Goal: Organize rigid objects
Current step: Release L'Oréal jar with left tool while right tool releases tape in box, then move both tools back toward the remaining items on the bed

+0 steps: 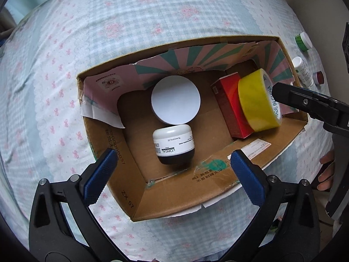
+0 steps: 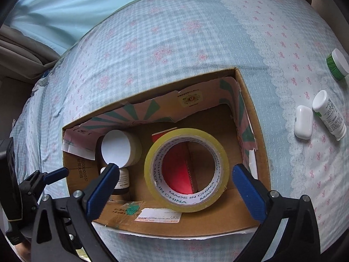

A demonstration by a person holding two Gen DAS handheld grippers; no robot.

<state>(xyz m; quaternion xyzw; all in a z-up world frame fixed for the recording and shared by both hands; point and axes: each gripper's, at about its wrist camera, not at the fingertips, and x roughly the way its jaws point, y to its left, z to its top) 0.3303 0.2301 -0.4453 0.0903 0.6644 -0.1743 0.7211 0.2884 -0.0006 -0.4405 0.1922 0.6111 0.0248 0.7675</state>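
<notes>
Both tongs (image 1: 172, 170) (image 2: 174, 183) wide open, empty

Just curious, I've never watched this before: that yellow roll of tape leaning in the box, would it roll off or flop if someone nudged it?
The tape roll stands on edge, leaning against the red box, so a nudge would probably roll or tip it. It looks like a stiff ring, unlikely to flop. With its hollow middle it is probably light.

Both wrist views look steeply down, close above the same cardboard box (image 1: 174, 192).
</notes>
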